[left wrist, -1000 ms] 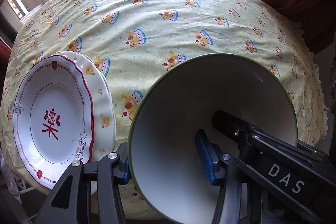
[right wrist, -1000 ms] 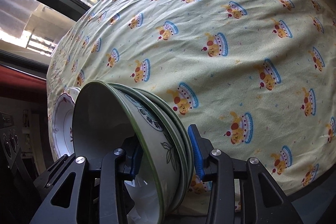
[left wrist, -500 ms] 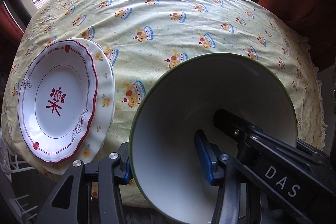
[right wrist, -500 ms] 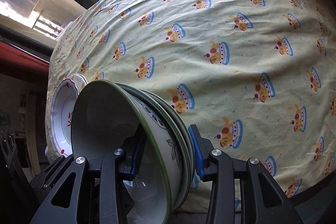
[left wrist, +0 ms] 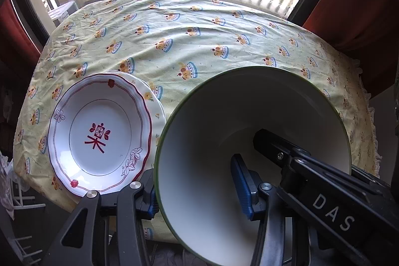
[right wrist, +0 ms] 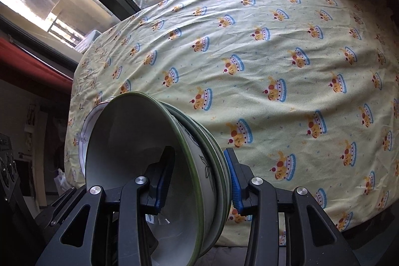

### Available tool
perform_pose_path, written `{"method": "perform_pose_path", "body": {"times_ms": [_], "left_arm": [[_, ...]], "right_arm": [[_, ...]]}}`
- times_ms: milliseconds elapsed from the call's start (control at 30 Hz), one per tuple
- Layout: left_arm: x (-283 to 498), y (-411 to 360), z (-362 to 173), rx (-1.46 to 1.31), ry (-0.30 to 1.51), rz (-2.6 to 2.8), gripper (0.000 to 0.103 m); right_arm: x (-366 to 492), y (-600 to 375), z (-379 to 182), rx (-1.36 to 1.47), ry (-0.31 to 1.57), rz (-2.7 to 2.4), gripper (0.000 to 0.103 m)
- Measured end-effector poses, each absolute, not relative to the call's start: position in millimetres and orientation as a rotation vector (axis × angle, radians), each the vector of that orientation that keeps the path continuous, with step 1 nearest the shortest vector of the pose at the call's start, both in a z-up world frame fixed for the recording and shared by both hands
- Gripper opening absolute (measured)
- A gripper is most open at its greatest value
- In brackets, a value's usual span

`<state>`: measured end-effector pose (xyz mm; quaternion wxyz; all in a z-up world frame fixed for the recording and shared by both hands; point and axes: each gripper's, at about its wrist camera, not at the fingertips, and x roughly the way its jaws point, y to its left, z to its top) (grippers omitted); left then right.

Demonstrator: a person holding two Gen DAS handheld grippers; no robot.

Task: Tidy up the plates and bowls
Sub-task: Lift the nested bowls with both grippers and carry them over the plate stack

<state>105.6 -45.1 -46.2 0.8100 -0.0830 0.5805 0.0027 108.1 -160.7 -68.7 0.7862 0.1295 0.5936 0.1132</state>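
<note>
Both your hand-held grippers clamp the same stack of bowls (right wrist: 159, 166) by its rim, lifted clear of the tabletop (left wrist: 199, 46): the left hand-held gripper (left wrist: 197, 186) on one side, the right hand-held gripper (right wrist: 197, 178) opposite. If your hands drift apart or twist unevenly, the nested bowls could slip, or swing into the plates (left wrist: 99, 131) just beside them.

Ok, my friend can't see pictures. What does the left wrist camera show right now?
The left claw pinches the wall of a big white bowl with a green rim, one blue pad inside and one outside. The right claw grips the bowl's opposite side. Beside it, a red-trimmed white plate sits on another plate on a yellow tablecloth.
</note>
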Motion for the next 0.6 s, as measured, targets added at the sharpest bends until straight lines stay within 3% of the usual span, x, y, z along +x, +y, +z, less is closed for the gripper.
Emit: {"method": "perform_pose_path", "body": {"times_ms": [600], "left_arm": [[106,34,-37,-0.162,1.213,-0.075,0.048]], "right_arm": [[100,-83,-49,0.296,1.232,0.167,0.044]]}}
